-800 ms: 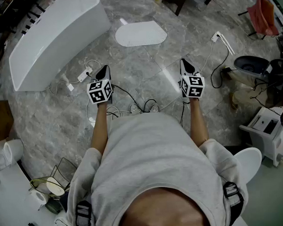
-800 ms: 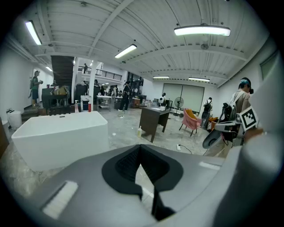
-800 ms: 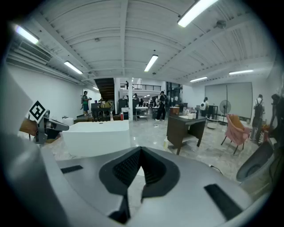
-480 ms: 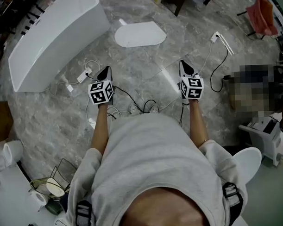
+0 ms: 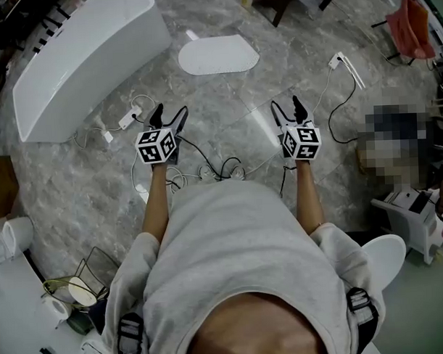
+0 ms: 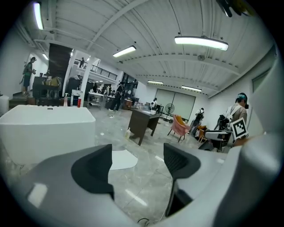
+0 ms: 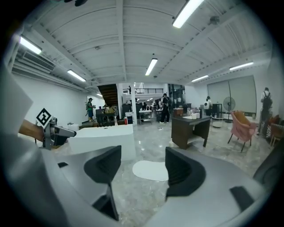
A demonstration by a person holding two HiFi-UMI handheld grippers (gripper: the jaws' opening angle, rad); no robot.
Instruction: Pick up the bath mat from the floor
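The white bath mat (image 5: 219, 55), flat on one side and rounded on the other, lies on the grey marble floor ahead of me, beside the bathtub. My left gripper (image 5: 168, 115) is held out over the floor, well short of the mat, jaws open and empty. At the same height to the right, my right gripper (image 5: 286, 106) is also open and empty. In the left gripper view the mat (image 6: 122, 159) shows between the jaws of that gripper (image 6: 137, 165), far off. The right gripper view has the mat (image 7: 150, 170) lying beyond the spread jaws of its gripper (image 7: 143, 172).
A white bathtub (image 5: 87, 61) stands at the left. Cables and a power strip (image 5: 132, 118) trail across the floor under my hands, with a second strip (image 5: 339, 58) at the right. A dark desk (image 7: 191, 128) stands beyond the mat. Equipment and a white stool (image 5: 387, 254) crowd the right side.
Both grippers' jaws were together before and now stand spread open. My hands have stayed nearly in place above the cables.
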